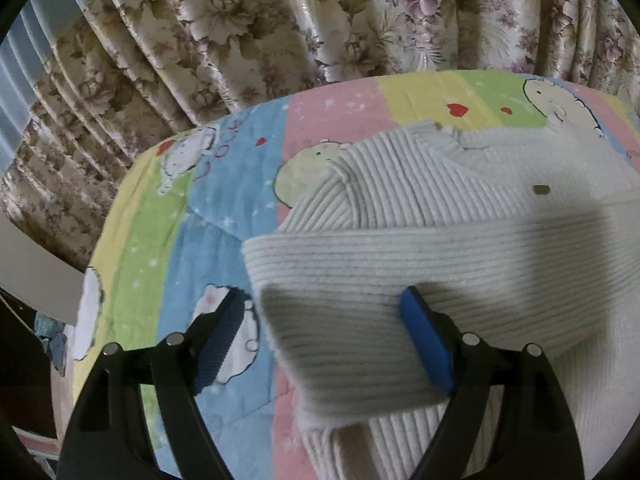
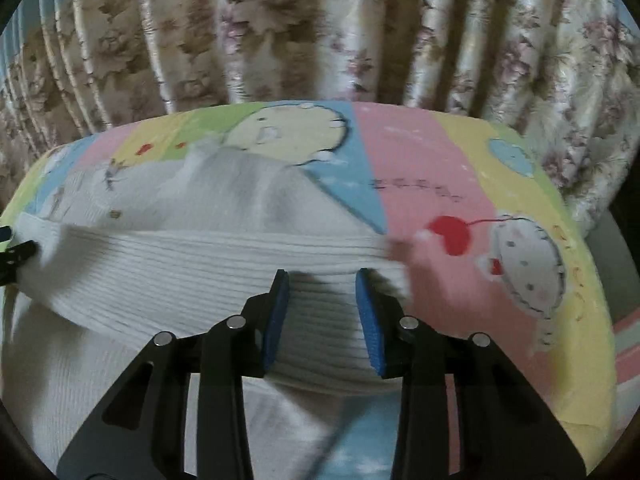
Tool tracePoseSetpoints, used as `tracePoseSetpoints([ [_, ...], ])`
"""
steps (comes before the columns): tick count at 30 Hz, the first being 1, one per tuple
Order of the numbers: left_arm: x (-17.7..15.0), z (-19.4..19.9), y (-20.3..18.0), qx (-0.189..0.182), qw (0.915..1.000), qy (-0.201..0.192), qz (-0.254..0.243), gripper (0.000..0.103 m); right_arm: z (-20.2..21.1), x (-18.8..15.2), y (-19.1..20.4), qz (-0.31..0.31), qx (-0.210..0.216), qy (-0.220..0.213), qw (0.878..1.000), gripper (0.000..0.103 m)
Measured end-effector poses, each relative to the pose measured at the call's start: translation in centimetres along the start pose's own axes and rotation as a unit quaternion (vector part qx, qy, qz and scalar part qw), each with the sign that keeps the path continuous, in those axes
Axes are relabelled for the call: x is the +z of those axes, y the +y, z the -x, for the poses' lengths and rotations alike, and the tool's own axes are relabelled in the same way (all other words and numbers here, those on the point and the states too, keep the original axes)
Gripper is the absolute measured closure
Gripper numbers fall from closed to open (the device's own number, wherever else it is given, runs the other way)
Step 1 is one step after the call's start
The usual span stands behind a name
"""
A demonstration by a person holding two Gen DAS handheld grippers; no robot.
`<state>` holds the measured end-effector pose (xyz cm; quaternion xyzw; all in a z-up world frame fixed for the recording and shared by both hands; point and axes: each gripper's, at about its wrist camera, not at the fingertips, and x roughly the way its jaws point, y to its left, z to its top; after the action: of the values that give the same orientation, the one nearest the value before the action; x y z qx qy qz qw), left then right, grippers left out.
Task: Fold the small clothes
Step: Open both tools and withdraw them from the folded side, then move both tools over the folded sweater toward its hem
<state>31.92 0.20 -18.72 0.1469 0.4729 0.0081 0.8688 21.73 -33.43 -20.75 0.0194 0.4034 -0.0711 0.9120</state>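
Observation:
A white ribbed knit sweater (image 1: 440,200) lies on a pastel cartoon quilt (image 1: 180,220). One part is folded over into a band (image 1: 400,256) that runs across it. My left gripper (image 1: 323,294) stands wide open over the band's left end. One blue pad (image 1: 224,336) is over the quilt and the other is on the knit. In the right wrist view the sweater (image 2: 180,264) fills the left half, and my right gripper (image 2: 322,274) is at the band's right end. Its jaws stand a little apart, and the fold lies between the pads (image 2: 276,320) without being pinched.
A floral curtain (image 1: 280,20) hangs close behind the quilt's far edge. The quilt (image 2: 480,184) stretches on to the right of the sweater. At far left a white panel (image 1: 32,264) and dark clutter sit below the bed's edge.

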Motion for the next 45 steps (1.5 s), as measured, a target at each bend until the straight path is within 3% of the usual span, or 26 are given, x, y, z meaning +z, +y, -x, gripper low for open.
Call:
tracePoseSetpoints([
  [2, 0.0, 1.7, -0.1, -0.017, 0.9998, -0.009, 0.006, 0.022, 0.6, 0.0, -0.3, 0.000, -0.009, -0.003, 1.000, 0.069],
  [6, 0.0, 3.8, -2.0, -0.067, 0.9976, -0.015, 0.005, 0.022, 3.1, -0.1, 1.4, -0.001, 0.028, -0.023, 0.999, 0.067],
  [11, -0.8, 2.9, -6.1, -0.073, 0.9968, -0.005, -0.033, 0.022, 3.4, -0.8, 7.5, 0.047, 0.092, -0.012, 0.995, 0.065],
  [14, -1.3, 2.4, -6.4, -0.068, 0.9969, -0.008, -0.040, 0.020, 2.4, -1.8, 9.8, 0.081, 0.092, 0.002, 0.992, 0.064],
  [19, -0.8, 1.8, -5.1, -0.091, 0.9957, 0.008, -0.014, 0.019, 2.1, -1.9, 6.6, 0.053, 0.070, 0.003, 0.996, 0.063],
  [24, -0.9, 1.9, -5.3, -0.085, 0.9962, 0.007, -0.016, 0.019, 2.5, -2.5, 1.9, 0.014, 0.047, 0.005, 0.999, 0.064],
  [26, -0.8, 1.9, -5.2, -0.085, 0.9962, 0.008, -0.014, 0.019, 2.7, -2.6, 0.9, 0.003, 0.031, 0.004, 1.000, 0.059],
  [28, -0.7, 1.9, -5.2, -0.085, 0.9962, 0.010, -0.013, 0.019, 2.6, -2.9, -0.2, -0.014, 0.025, 0.007, 1.000, 0.047],
  [35, -1.0, 3.9, -4.6, -0.079, 0.9968, 0.008, -0.006, 0.019, 2.8, -2.9, -0.1, -0.012, 0.033, 0.010, 0.999, 0.047],
  [37, -1.6, 5.3, -4.2, -0.075, 0.9972, -0.002, -0.005, 0.010, 3.8, -2.7, 0.1, -0.012, 0.049, 0.000, 0.999, 0.045],
  [40, -2.8, 6.9, -4.1, -0.066, 0.9977, -0.009, -0.009, 0.008, 6.0, -3.1, 0.8, -0.007, 0.076, -0.018, 0.997, 0.026],
  [45, -6.5, 8.9, -4.3, -0.065, 0.9976, -0.001, -0.023, 0.004, 9.1, -5.1, 3.8, 0.030, 0.099, -0.015, 0.995, 0.007],
])
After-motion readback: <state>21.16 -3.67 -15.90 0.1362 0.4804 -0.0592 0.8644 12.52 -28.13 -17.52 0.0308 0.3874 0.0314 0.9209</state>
